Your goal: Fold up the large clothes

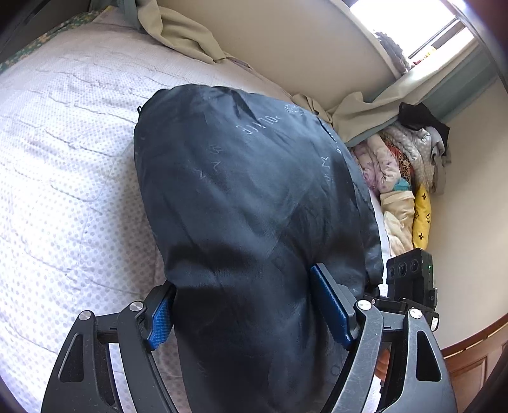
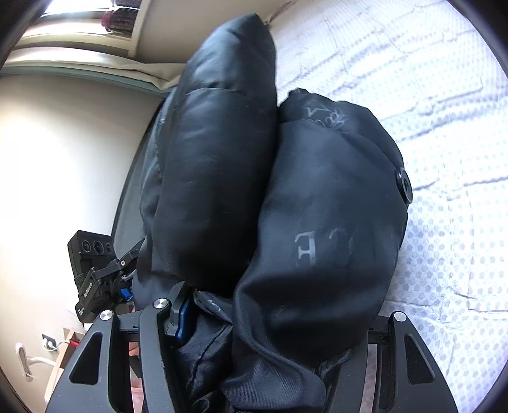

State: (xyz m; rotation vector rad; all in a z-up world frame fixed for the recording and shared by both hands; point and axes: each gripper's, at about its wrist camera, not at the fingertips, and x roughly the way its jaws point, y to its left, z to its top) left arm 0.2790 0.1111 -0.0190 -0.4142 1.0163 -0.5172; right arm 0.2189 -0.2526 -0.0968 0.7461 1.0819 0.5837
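Observation:
A large dark navy padded jacket [image 1: 247,197] with faint printed letters lies in a bulky bundle on the white dotted bed cover [image 1: 63,159]. My left gripper [image 1: 247,305] has its blue-padded jaws wide apart around the near end of the jacket, which fills the gap. In the right wrist view the jacket [image 2: 317,238] drapes over my right gripper [image 2: 270,321]. Its left blue pad [image 2: 182,317] presses against the cloth, and its right finger is hidden under the fabric. The other gripper [image 2: 95,279] shows at the left there.
A pile of folded colourful clothes [image 1: 400,178] and a yellow cushion [image 1: 422,216] sit by the wall at the bed's far right. A beige curtain [image 1: 190,31] hangs onto the bed at the back. A window [image 1: 412,28] is above. A door handle [image 2: 23,362] is at lower left.

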